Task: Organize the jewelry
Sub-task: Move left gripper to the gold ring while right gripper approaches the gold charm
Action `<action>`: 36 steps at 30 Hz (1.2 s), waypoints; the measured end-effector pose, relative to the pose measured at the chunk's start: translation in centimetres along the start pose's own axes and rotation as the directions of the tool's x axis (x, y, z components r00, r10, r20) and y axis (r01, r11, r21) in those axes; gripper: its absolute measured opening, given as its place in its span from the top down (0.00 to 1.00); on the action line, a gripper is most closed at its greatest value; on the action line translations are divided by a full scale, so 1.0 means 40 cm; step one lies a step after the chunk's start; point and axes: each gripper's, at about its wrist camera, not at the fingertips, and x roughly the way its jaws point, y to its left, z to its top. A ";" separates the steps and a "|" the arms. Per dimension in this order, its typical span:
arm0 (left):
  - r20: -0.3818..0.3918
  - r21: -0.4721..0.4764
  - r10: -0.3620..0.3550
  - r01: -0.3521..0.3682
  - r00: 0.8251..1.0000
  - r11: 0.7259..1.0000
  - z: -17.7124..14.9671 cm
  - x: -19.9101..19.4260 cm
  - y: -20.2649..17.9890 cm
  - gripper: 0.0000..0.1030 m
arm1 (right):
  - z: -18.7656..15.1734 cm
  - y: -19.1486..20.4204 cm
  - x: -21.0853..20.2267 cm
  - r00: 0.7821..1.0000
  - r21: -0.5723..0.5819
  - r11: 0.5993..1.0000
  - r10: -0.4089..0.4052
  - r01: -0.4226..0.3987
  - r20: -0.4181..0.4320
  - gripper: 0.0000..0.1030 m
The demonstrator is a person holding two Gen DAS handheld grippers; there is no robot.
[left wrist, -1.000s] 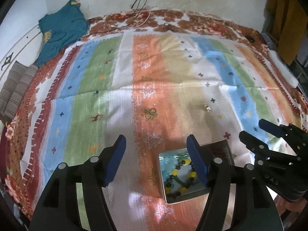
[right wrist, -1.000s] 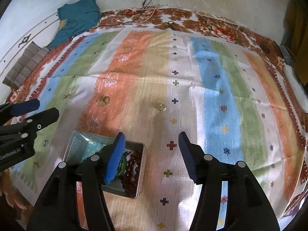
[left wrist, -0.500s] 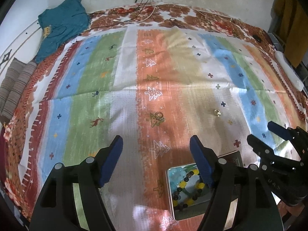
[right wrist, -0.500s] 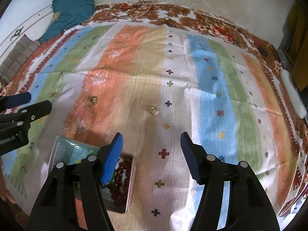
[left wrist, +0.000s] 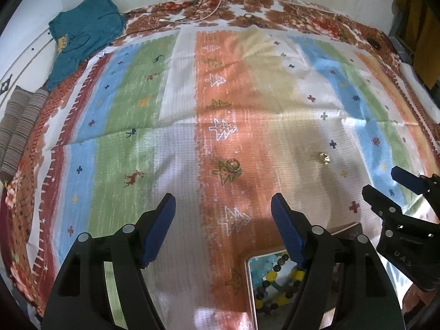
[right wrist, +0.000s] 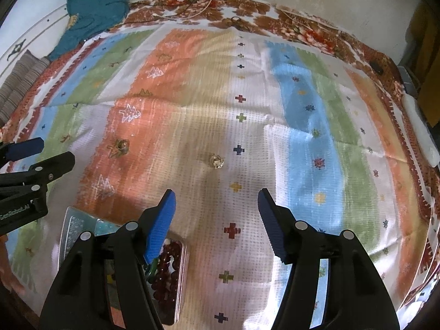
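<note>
Two small gold rings lie on the striped cloth: one [left wrist: 233,165] on the orange stripe ahead of my left gripper [left wrist: 222,211], one [left wrist: 324,158] further right on the beige stripe. In the right wrist view they show as the left ring [right wrist: 123,145] and the middle ring [right wrist: 216,161], the latter just ahead of my right gripper [right wrist: 217,203]. Both grippers are open and empty. A metal tin [left wrist: 251,288] holds bead bracelets [left wrist: 272,277] behind the left gripper's right finger; in the right view the tin [right wrist: 71,225] holds dark red beads [right wrist: 167,264].
The striped cloth [left wrist: 137,151] covers a floral bedspread. A teal garment [left wrist: 82,33] and folded striped fabric [left wrist: 16,126] lie at the far left. Cables [left wrist: 203,13] run along the far edge. A white object [left wrist: 420,96] lies at the right edge.
Both grippers have moved forward over the cloth towards the rings; the tin has slid back towards the bottom of both views. Both stay open.
</note>
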 end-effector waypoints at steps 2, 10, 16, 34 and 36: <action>-0.011 -0.001 0.004 -0.004 1.000 1.000 0.003 0.014 0.003 0.30 | 0.005 -0.001 0.014 1.000 0.005 1.000 0.004 -0.004 -0.011 0.40; -0.043 0.002 0.006 -0.006 0.999 1.000 0.019 0.060 0.006 0.30 | 0.025 0.005 0.049 0.999 0.006 1.000 0.013 -0.013 -0.039 0.40; -0.059 0.012 0.000 0.001 0.998 1.000 0.031 0.093 0.005 0.31 | 0.038 0.006 0.082 0.998 0.001 1.000 0.007 -0.007 -0.061 0.40; -0.112 0.041 -0.019 0.024 0.994 0.999 0.076 0.189 -0.009 0.32 | 0.063 -0.006 0.209 0.991 0.003 1.000 -0.007 0.007 -0.132 0.40; -0.114 0.053 -0.019 0.026 0.993 0.998 0.080 0.195 -0.016 0.33 | 0.066 -0.003 0.219 0.991 -0.009 1.000 -0.015 0.014 -0.134 0.40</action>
